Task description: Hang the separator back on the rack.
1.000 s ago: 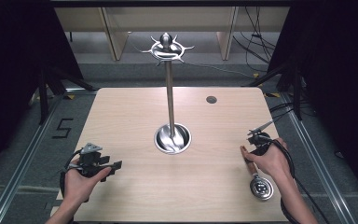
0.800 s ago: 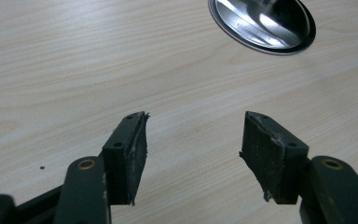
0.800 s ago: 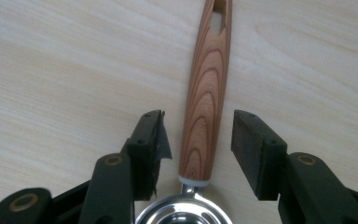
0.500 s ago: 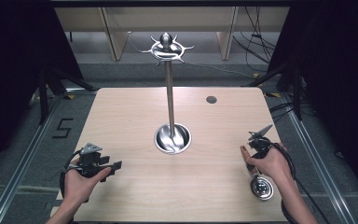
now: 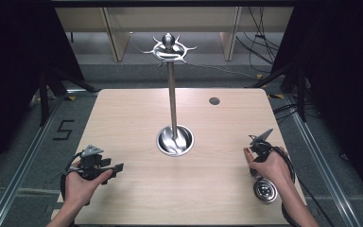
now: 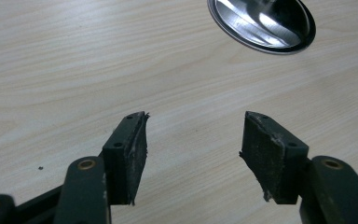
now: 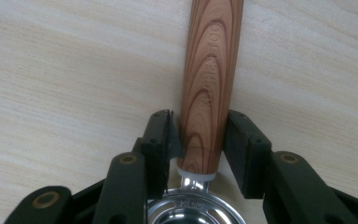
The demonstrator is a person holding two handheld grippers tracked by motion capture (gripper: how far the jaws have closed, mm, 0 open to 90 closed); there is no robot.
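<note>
Surface: pale wooden table [image 5: 137, 113] | stand [image 5: 172, 99]: tall, steel, centre | left gripper [image 6: 193, 156]: near left, jaws wide apart, nothing between them | right gripper [image 7: 199, 149]: near right, jaws have just been closing, both pads now against the wooden handle [image 7: 210, 79] | strainer [image 5: 265, 190]: lies flat, near right corner, under the right hand [image 5: 269, 165].

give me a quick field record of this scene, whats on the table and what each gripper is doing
surface: light wooden table
centre item: metal stand with a round base, upright, hooked crown on top
tool: metal strainer with a wooden handle, lying flat near the right edge
right hand-held gripper: jaws on either side of the handle, have just been closing, pads at the wood
left hand-held gripper: jaws open, nothing between them, low over bare table
small dark spot: far side of the table, identity unclear
</note>
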